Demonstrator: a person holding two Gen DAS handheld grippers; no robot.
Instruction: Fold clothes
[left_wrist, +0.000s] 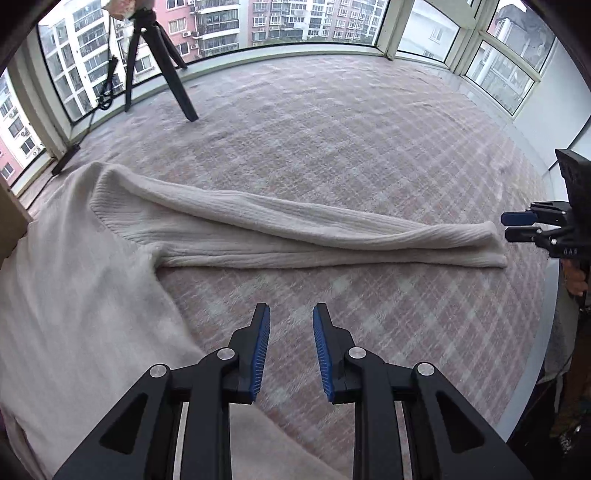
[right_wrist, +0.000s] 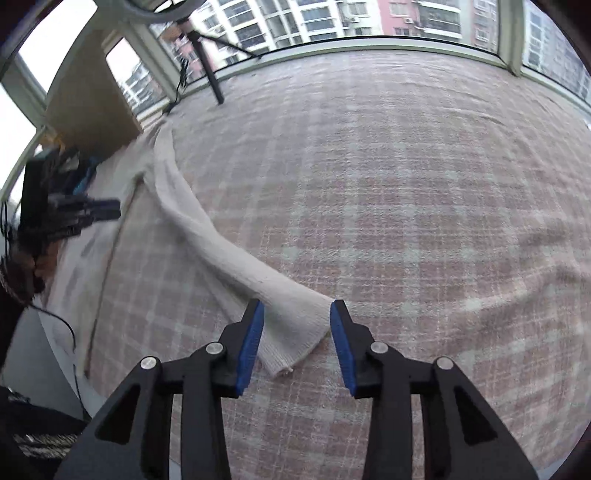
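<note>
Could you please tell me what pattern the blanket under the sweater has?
A pink-and-white plaid blanket, clearest in the right wrist view.

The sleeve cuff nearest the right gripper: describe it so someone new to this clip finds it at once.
Start at the pink plaid blanket that covers the surface, then follow the cream ribbed sweater along its long outstretched sleeve. The cuff is that sleeve's free end, lying flat between the open fingers of the right gripper, the only pale knit there.

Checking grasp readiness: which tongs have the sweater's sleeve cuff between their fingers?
The right tongs: open, straddling the sleeve cuff. The left tongs are open over bare blanket.
</note>
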